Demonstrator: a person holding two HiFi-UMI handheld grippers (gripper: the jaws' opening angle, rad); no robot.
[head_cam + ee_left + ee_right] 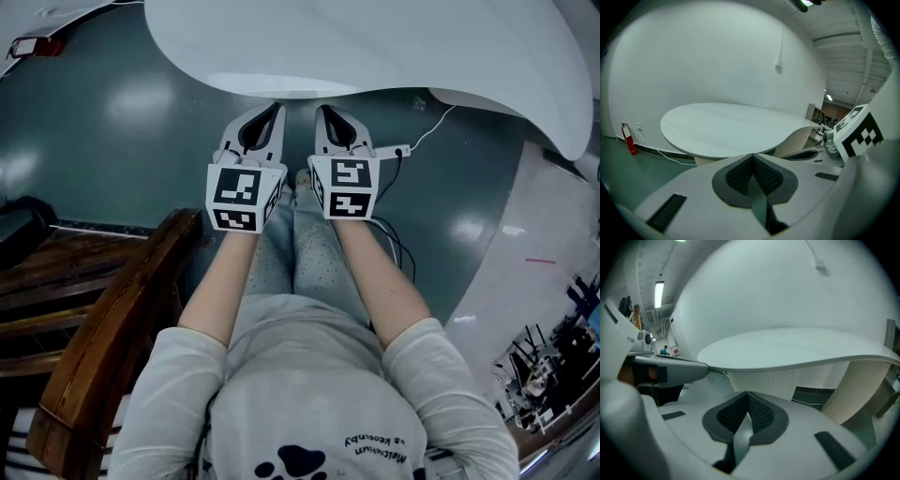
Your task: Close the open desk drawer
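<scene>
Nearest first: my left claw (752,158) has its ribbed pads pressed together with nothing between them, and my right claw (747,397) is closed the same way, also empty. The two sit side by side, level with each other and pointing forward and downward.

Just ahead of both tips lies the rim of the white, round-edged desk (394,47), its top bare and running broadside across my line of reach. Beyond and below that rim, ahead and a little to the right of the right claw, I see a dark rectangular gap (813,394) between the pale ribbed panels (853,380) that carry the top.

I see no open desk drawer clearly in any view. That gap may be it, but I cannot tell. If so, it lies lower than the tips and on the right claw's side, so I judge that hand the nearer one, pushing straight ahead under the rim.
</scene>
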